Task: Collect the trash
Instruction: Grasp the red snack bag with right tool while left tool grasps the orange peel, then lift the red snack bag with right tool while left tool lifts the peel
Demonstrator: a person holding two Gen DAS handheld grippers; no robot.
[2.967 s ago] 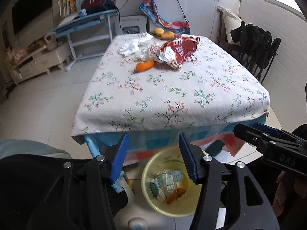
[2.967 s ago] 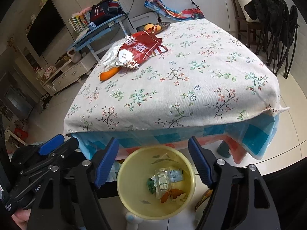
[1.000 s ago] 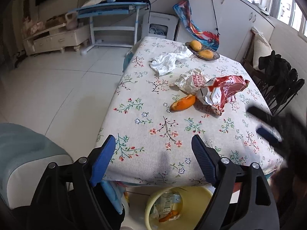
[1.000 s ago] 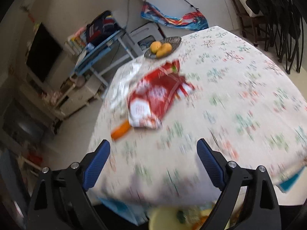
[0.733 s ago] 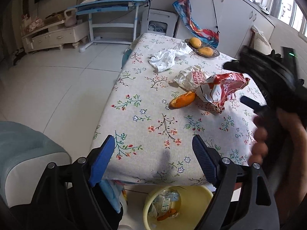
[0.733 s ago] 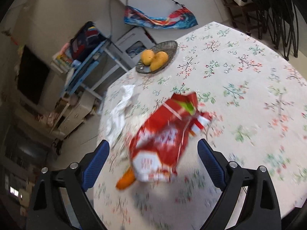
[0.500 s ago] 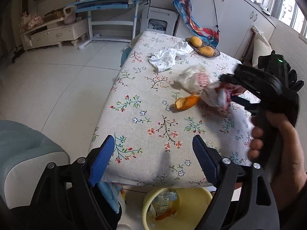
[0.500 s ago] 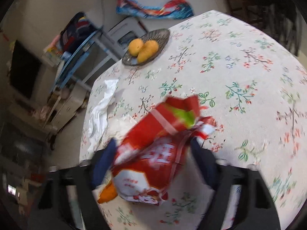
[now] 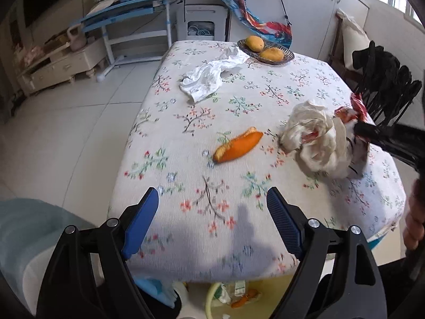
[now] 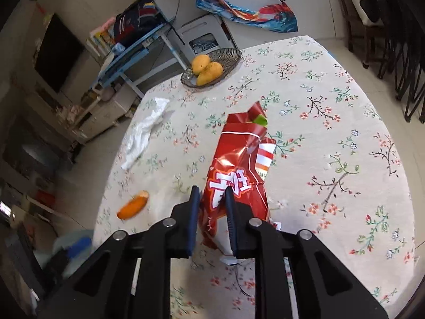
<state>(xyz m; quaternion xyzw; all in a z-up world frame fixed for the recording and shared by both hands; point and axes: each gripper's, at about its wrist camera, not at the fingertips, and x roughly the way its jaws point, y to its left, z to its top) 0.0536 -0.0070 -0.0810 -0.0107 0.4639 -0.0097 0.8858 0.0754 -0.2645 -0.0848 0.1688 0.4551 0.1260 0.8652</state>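
On the floral-cloth surface [image 10: 332,122], the right gripper [image 10: 211,202] has just closed its fingers on the near end of the crumpled red foil snack bag [image 10: 239,164], whose long axis runs away from them. Open-fingered, the left gripper [image 9: 212,212] hovers short of the orange peel [image 9: 237,145].

We count one red snack bag [image 10: 240,175]. One crumpled whitish wrapper [image 9: 317,138]. One orange peel piece [image 9: 237,145] on tablecloth. One white crumpled cloth [image 9: 212,75]. One wicker basket [image 9: 288,57], two mangoes [image 9: 261,47] inside. One yellow bin [image 9: 209,301] below table edge, contents too hidden for us to count. Two grippers: left gripper [image 9: 212,222], right gripper [image 10: 211,212]. One table [image 9: 305,87].
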